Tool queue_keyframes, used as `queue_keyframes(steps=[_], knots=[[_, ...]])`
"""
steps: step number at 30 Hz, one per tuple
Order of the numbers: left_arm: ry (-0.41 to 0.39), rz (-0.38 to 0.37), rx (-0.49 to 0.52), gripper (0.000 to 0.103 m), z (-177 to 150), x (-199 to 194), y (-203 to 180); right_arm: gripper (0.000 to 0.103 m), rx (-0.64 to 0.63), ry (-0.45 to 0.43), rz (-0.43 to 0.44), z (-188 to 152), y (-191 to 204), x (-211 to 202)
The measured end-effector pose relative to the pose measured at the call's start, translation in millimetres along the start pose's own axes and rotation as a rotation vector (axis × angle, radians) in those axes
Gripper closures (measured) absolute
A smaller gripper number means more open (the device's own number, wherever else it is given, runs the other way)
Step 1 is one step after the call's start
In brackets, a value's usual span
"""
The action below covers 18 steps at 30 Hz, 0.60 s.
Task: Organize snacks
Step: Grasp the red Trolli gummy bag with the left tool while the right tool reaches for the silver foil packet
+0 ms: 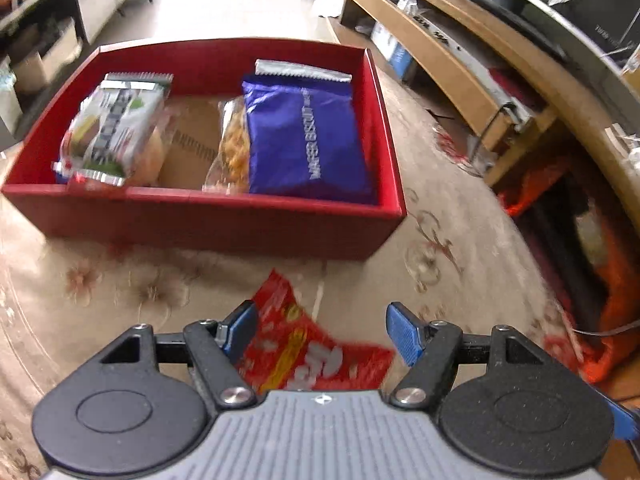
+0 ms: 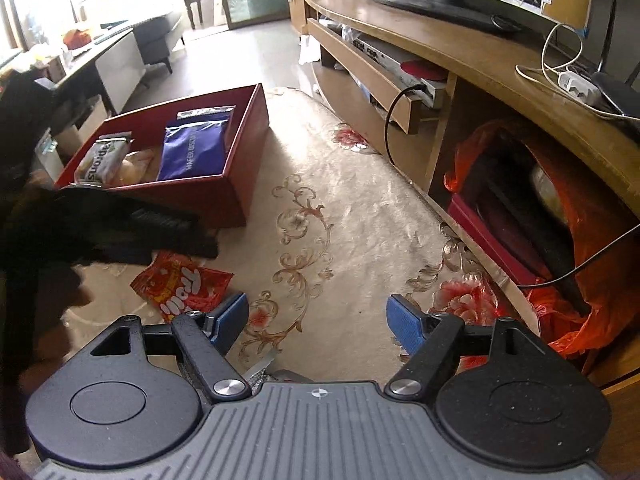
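Observation:
A red box point(image 1: 224, 220) stands on the carpet and holds a blue wafer biscuit pack point(image 1: 308, 144), a green and white snack pack point(image 1: 116, 128), a clear bag of yellow snacks point(image 1: 232, 148) and a bun point(image 1: 154, 152). A red snack packet point(image 1: 304, 344) lies flat on the carpet in front of the box. My left gripper point(image 1: 322, 332) is open just above it, jaws wide apart on either side. In the right wrist view the red box point(image 2: 236, 184), the red packet point(image 2: 180, 284) and the left gripper's dark body point(image 2: 132, 224) show at left. My right gripper point(image 2: 318, 320) is open and empty over the carpet.
A long wooden TV cabinet point(image 2: 460, 56) runs along the right side, with cables and an orange plastic bag point(image 2: 560, 312) in its lower shelf. A white low table point(image 2: 116, 60) and a chair stand at the far left. Patterned carpet point(image 2: 340, 216) lies between.

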<state>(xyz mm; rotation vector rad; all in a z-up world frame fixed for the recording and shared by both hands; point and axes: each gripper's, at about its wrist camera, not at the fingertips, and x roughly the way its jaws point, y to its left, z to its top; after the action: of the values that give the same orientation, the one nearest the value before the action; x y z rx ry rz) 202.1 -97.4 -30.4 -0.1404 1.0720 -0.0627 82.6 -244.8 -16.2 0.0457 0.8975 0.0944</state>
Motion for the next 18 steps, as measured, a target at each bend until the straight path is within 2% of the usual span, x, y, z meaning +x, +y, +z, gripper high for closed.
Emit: queue_keyframes(steps=[3,7,12,18], knots=[[0.016,0.076,0.036,0.034,-3.4,9.3,-7.0,0.022,0.008,-0.006,0.007,2.5,-3.1,-1.4],[0.061,0.104,0.036,0.034,-13.3,16.3,4.2,0.022,0.018,-0.018,0.02,5.3,-4.7,-4.5],[0.077,0.132,0.087,0.033,-36.1,-0.3,29.9,0.021,0.021,-0.023,0.034,6.6,-2.7,-6.9],[0.106,0.048,-0.015,0.032,-40.4,-12.7,67.2,0.021,0.013,0.006,0.056,7.2,7.5,-2.5]])
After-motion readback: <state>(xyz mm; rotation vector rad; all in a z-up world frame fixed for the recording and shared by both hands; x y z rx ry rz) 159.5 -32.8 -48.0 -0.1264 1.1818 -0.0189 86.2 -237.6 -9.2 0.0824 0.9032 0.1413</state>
